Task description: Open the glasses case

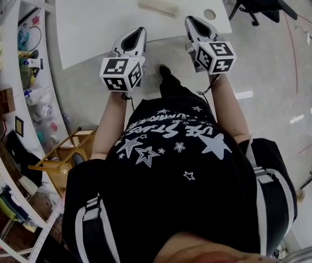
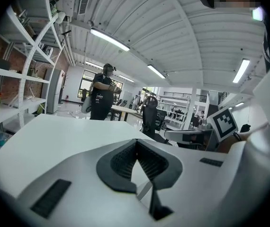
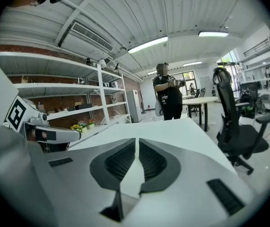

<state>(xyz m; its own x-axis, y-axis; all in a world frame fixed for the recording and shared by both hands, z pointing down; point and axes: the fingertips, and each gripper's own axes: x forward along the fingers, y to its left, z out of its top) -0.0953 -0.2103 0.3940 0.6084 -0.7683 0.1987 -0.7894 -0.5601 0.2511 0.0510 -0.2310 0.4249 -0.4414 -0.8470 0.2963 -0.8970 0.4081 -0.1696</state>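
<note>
Both sets of jaws pressed together, glasses case lying ahead on the worktop

In the head view the glasses case point(image 1: 157, 6), a pale oblong, is lying flat toward the far side of the white worktop point(image 1: 90, 21). It is sitting well apart from both grippers, roughly between the two lines they are pointing along. I am holding my left gripper point(image 1: 139, 32) out over the near edge on the left. My right gripper point(image 1: 191, 21) is reaching over that edge on the right, a little nearer the case. In the left gripper view my jaws are meeting at their tips, pinching nothing. In the right gripper view they are standing closed the same way, and bare worktop is showing beyond them.
</note>
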